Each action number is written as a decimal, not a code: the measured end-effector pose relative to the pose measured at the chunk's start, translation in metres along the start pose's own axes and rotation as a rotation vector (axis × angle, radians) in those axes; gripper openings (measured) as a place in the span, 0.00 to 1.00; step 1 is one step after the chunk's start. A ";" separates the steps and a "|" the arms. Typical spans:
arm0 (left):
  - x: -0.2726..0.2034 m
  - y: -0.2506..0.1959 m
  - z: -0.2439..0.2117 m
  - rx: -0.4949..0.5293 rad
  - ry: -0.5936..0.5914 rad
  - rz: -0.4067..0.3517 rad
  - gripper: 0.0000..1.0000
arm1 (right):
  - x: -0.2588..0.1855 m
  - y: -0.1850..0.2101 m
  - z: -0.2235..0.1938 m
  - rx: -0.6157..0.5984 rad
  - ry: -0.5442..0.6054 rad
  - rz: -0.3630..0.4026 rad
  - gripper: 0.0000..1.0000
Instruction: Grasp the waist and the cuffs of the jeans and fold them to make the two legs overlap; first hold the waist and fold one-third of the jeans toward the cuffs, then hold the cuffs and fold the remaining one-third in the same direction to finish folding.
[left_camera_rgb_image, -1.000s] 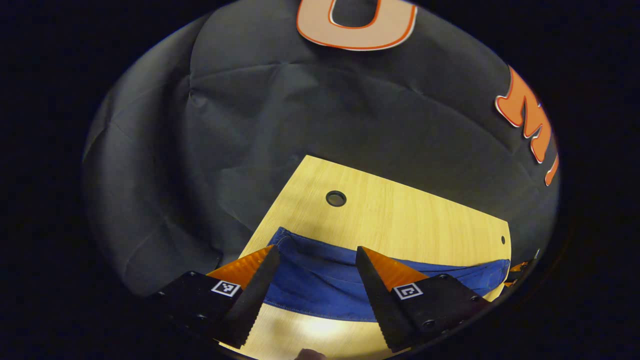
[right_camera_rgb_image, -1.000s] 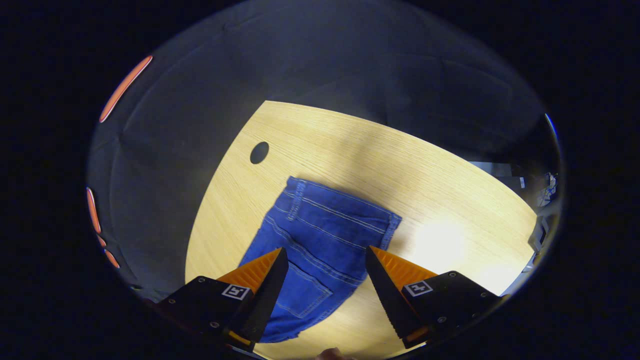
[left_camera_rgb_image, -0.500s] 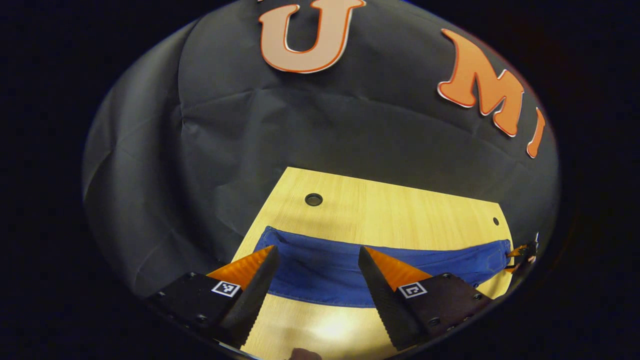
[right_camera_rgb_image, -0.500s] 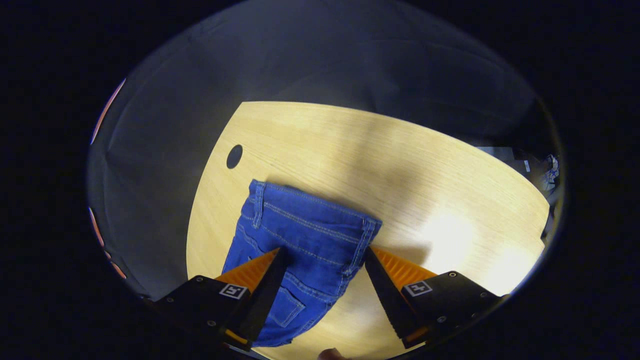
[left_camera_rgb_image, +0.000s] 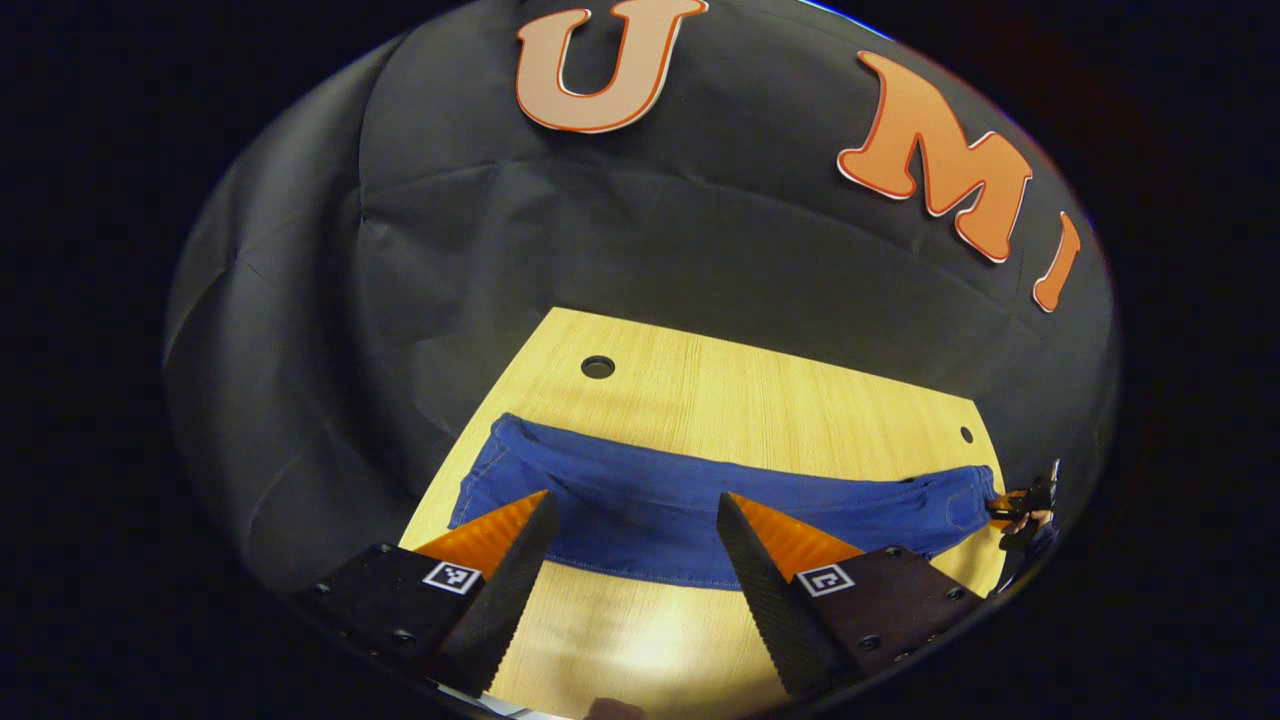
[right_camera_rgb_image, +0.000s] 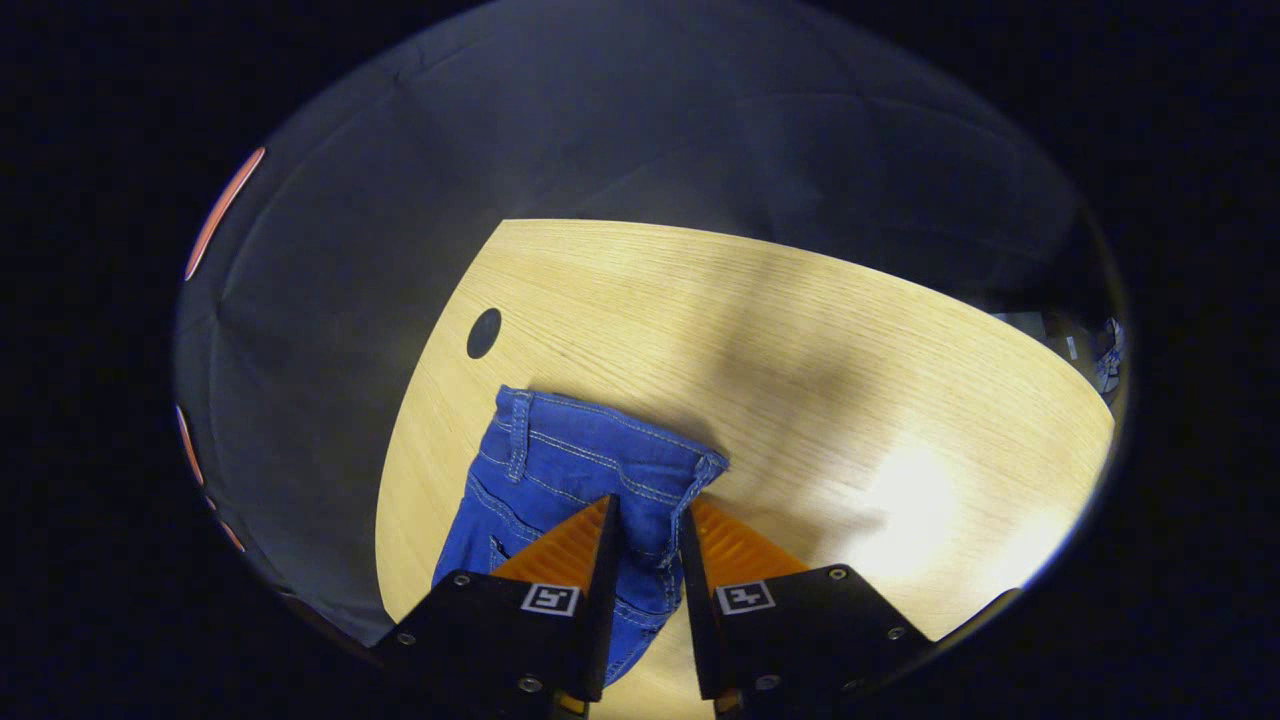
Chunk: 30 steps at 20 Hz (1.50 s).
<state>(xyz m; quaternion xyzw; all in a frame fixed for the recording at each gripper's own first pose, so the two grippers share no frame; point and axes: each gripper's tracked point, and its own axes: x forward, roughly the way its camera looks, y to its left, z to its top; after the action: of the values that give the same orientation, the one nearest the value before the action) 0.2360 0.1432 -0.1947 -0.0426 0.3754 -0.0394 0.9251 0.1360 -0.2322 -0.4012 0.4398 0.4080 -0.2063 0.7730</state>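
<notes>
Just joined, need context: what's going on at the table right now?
A person is working a pair of blue jeans laid flat across a wooden table with two handheld claws. The right claw has closed on denim at the waist end, near the stitched waistband. The left claw is open, poised over the middle of the legs without gripping. No fold shows yet; the jeans lie stretched out full length.

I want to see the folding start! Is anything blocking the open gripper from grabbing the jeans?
Nothing visible is. The left gripper hangs open above the jeans, which lie stretched out on the wooden table. The right gripper has pinched the waist end.
</notes>
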 end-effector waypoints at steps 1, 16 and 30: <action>-0.001 -0.001 0.002 0.005 -0.002 -0.003 0.99 | -0.001 0.005 0.003 0.039 -0.018 0.003 0.29; -0.007 0.001 0.001 -0.005 -0.047 -0.038 0.99 | -0.112 0.133 -0.035 -0.201 -0.164 0.341 0.22; -0.006 0.008 -0.012 -0.090 -0.037 -0.041 0.98 | -0.171 0.257 -0.181 -0.447 -0.078 0.522 0.22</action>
<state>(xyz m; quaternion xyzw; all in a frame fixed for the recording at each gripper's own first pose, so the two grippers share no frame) 0.2237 0.1513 -0.2001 -0.0925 0.3586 -0.0407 0.9280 0.1295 0.0502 -0.1812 0.3407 0.2868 0.0761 0.8921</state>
